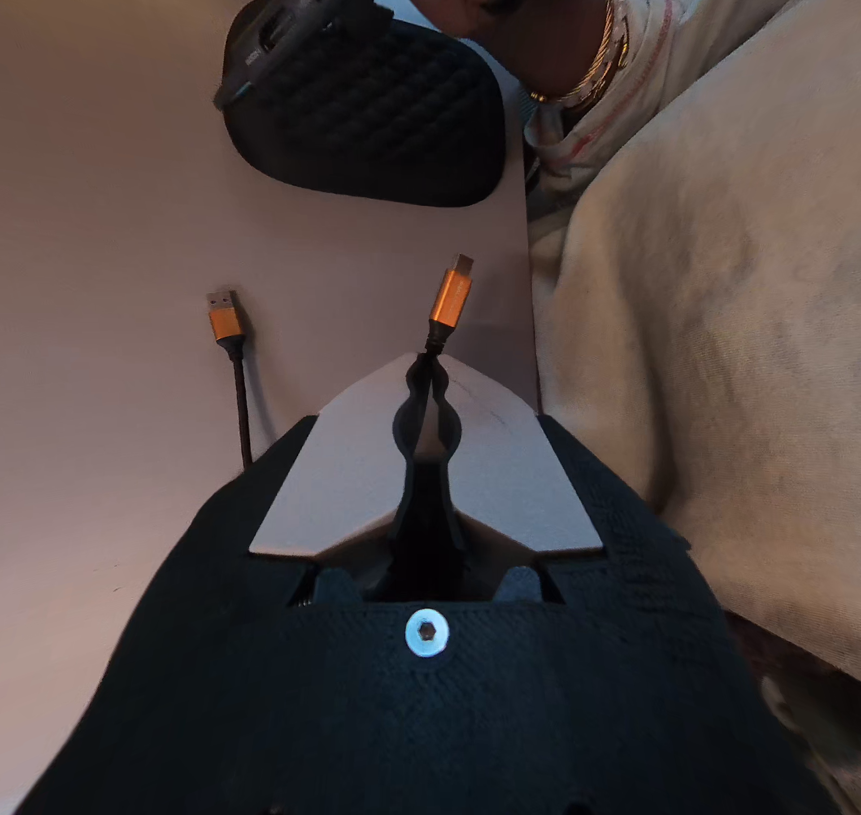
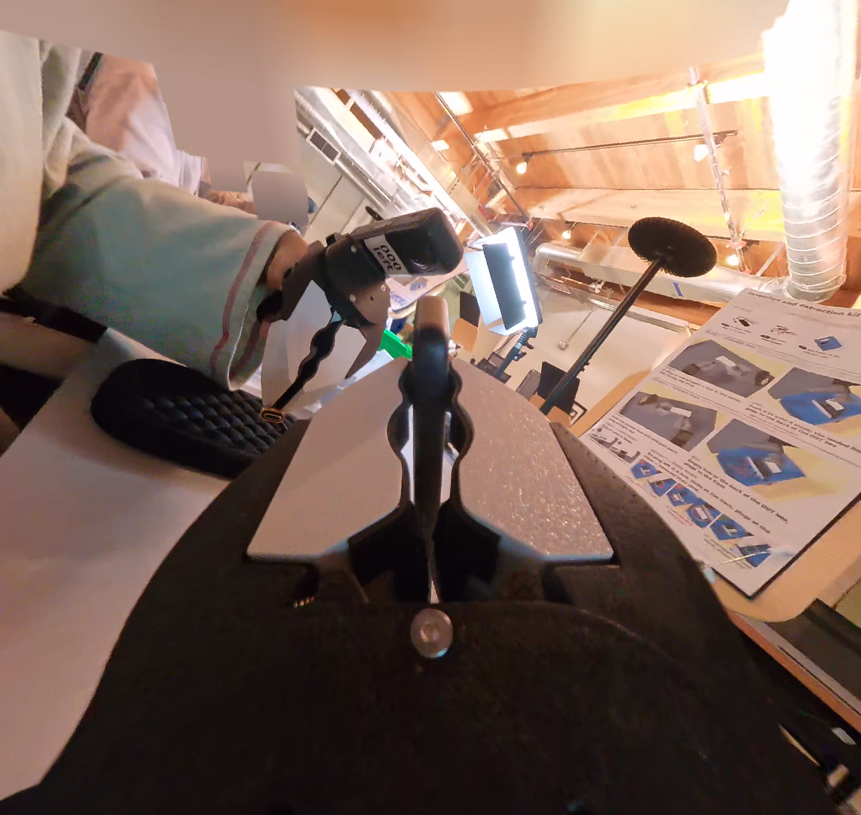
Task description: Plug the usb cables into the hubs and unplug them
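The left gripper point(image 1: 431, 359), its white-padded jaws pinched tight on a black braided cable just behind an orange metal USB-C plug point(image 1: 451, 296), holds the plug tip-forward above a pale tabletop point(image 1: 116, 187). Just to its left, a second orange-sleeved USB-A plug point(image 1: 224, 315) on its own black braided cord lies flat on the table. Farther off sits a black quilted oval pouch point(image 1: 372, 126), and above it a dark grey slim USB hub point(image 1: 298, 23) hangs in the air. The right gripper point(image 2: 431, 373) clamps that hub edge-on between its closed jaws, its end standing past the fingertips. Beyond, at right, a printed instruction sheet point(image 2: 727, 420) rests on a board.
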`<state>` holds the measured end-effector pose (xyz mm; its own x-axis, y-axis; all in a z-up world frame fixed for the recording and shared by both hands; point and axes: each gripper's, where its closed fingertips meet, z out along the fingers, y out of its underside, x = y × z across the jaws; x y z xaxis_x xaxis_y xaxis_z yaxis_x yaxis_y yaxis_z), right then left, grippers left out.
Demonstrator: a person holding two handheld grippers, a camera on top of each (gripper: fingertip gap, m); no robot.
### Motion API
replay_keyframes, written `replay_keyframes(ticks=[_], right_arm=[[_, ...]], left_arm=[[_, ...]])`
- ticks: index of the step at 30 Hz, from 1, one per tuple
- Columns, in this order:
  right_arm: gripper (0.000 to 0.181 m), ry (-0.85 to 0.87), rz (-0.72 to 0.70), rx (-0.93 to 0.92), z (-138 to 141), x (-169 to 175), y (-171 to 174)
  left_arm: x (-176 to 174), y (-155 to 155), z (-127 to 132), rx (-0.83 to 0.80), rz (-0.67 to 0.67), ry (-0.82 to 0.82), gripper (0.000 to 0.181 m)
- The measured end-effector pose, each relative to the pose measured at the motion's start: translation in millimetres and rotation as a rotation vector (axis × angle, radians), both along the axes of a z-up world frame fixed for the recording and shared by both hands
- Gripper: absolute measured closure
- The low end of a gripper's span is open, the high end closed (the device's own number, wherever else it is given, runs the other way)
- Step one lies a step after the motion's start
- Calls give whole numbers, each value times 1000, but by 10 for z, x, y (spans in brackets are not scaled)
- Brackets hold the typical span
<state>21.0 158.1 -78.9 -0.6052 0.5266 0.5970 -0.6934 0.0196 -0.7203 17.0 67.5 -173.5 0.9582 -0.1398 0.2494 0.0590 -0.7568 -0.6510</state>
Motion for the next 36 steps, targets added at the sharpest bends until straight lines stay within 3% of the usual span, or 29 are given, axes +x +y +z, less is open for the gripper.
replay_keyframes(ticks=[11, 16, 20, 27, 36], right_arm=[[169, 41, -8, 188, -49, 37, -148], [169, 303, -180, 746, -470, -83, -249], [170, 522, -186, 945, -650, -114, -290], [169, 467, -12, 892, -697, -22, -356], [169, 495, -12, 890, -814, 5, -390]], left_arm=[[100, -4, 134, 97, -3, -168, 179], [95, 15, 198, 120, 46, -333, 179], [15, 38, 167, 87, 116, -438, 179], [-17, 21, 80, 3, 106, -424, 179], [11, 60, 89, -20, 90, -452, 181]])
